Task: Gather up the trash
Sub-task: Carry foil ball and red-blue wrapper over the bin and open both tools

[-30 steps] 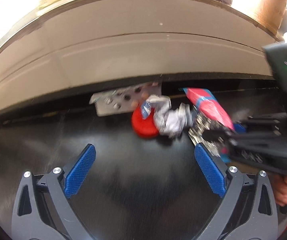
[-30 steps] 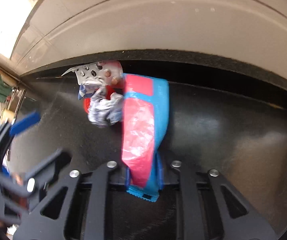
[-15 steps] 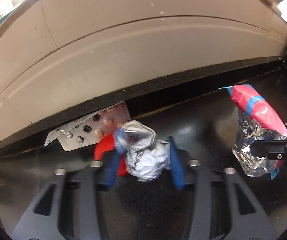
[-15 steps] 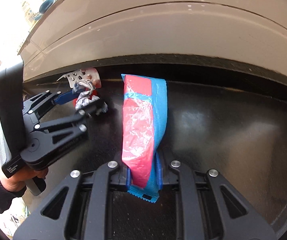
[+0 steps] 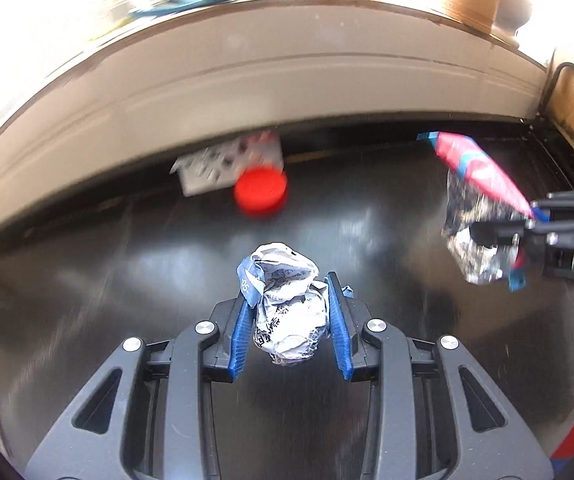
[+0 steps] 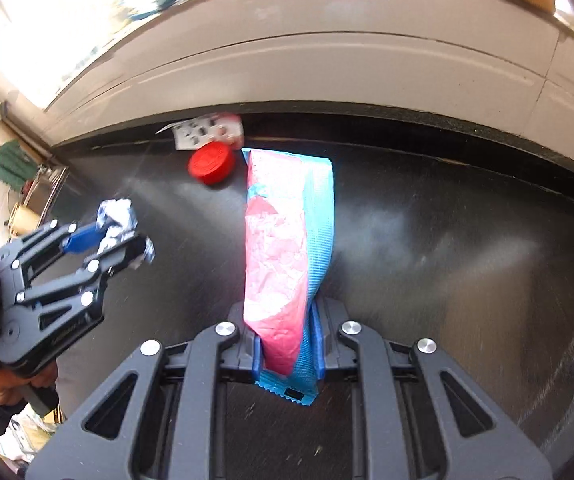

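Print on the crumpled foil wrapper (image 5: 287, 304) was seen as small dark text, mostly unreadable; a blue edge at centre frame carried letters like "OS". Embossed lettering on the right gripper (image 5: 499, 236) body at right edge of the left view was noted but could not be read. The left gripper (image 5: 289, 320) was closed onto the crumpled foil wrapper, blue pads (image 5: 241, 338) pressed to both sides, held clear of the surface. The right gripper (image 6: 287, 344) was clamped on the pink and blue packet (image 6: 287, 248), which stood up-frame from the jaws. A red cap (image 5: 261, 191) and a pill blister pack (image 5: 227, 160) lay at upper centre, touching, against the wall base. The glossy black countertop (image 5: 127, 280) was backed by a beige tiled wall (image 5: 287, 60); a bright sill with blurred items was seen above.
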Demonstrator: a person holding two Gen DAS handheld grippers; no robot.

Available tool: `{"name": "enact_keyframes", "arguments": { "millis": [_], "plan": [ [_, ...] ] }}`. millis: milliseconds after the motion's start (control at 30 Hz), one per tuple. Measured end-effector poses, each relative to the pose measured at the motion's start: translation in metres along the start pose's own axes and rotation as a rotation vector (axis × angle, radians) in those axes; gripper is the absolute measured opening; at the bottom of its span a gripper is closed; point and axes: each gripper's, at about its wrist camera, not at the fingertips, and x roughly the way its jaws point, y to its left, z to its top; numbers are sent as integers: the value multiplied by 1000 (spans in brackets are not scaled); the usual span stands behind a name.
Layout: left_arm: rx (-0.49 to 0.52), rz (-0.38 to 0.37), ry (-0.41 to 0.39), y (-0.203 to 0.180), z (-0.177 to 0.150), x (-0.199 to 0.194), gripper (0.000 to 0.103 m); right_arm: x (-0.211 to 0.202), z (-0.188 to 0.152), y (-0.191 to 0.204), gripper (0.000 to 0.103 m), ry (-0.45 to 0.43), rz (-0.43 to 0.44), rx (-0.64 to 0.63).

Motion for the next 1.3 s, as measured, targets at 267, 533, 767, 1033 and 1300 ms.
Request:
{"name": "enact_keyframes", "arguments": {
  "millis": [267,533,767,1033,1300],
  "plan": [
    [-66,21,22,10,-77,-51,34,-28,-65,47,19,15,13,-42],
    [-126,39,23,18,-130,-92,34,-44,-102,88,19,21,25,-97],
    [-241,108,-7,51,-158,-117,34,-41,-102,144,19,33,74,-224],
    [-449,250,16,115,-231,-159,34,-16,-112,265,19,105,227,-486],
    [-735,427,70,176,-346,-214,34,12,-171,411,19,248,412,-785]
  ]
}}
